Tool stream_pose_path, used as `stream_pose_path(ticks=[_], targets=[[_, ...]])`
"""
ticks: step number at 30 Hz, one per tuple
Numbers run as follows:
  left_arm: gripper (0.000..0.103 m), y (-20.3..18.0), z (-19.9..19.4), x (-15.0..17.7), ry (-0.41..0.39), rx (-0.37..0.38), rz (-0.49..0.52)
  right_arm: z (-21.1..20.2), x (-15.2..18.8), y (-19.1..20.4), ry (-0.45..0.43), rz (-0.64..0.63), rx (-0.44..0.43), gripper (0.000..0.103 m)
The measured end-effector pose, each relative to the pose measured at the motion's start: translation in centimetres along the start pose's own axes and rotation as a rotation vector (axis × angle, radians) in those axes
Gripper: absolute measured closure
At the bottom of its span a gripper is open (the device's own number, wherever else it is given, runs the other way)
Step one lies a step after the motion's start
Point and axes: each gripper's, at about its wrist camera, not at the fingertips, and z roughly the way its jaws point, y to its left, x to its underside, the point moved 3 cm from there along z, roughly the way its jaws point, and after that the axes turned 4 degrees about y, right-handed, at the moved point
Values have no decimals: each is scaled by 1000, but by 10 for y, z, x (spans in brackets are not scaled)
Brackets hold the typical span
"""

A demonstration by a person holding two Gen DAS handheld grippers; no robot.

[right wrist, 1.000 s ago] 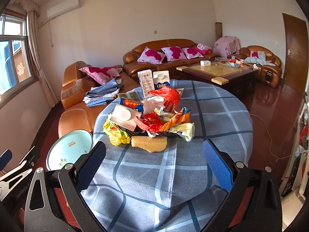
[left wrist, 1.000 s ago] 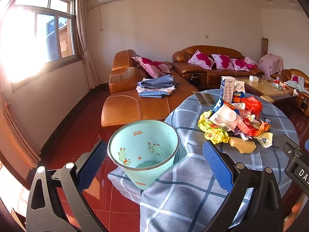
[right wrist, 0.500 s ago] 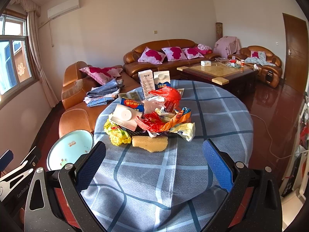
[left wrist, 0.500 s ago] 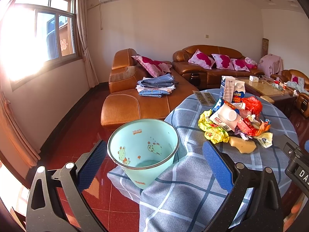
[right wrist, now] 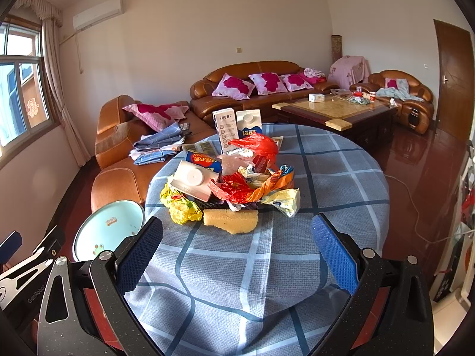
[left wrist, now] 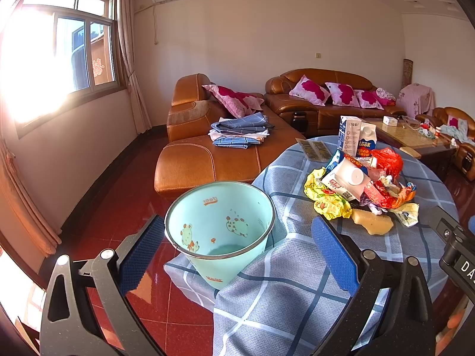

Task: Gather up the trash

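A heap of trash [right wrist: 237, 184] lies on the round table with the blue checked cloth [right wrist: 326, 178]: crumpled wrappers, a red plastic bag [right wrist: 255, 145], a white carton lying on its side [right wrist: 193, 179], a yellow sponge-like piece [right wrist: 231, 221]. Two cartons [right wrist: 237, 127] stand upright behind the heap. A mint green bin [left wrist: 219, 228] stands on the floor at the table's left edge, its inside showing nothing. My left gripper [left wrist: 237, 246] is open, its fingers either side of the bin, not touching. My right gripper [right wrist: 237, 249] is open above the cloth, short of the sponge-like piece.
Brown leather sofas [left wrist: 207, 154] with pink cushions and folded clothes [left wrist: 240, 133] stand behind the table. A coffee table [right wrist: 335, 112] sits at the back right. The floor is glossy red tile [left wrist: 118, 213]. A white cable [right wrist: 415, 207] runs across the floor at right.
The right gripper has crept slightly forward toward the trash heap. The left gripper and the bin look the same.
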Motion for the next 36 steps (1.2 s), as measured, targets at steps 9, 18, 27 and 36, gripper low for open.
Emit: stream_pose_path(ticks=[9,18,27,36], targets=[[6,-2,4,4,11,1,-1,1,1,0,2,0,2,5],[6,-4,36,17,86,54,-12,23,8,-14,35,17,35,5],[6,-10,84,37,198,100,-23,66,13,-45,62,29,43,5],[7,-30,120,19,217,137,-10,115,-13,-55,102,135,-43,28]])
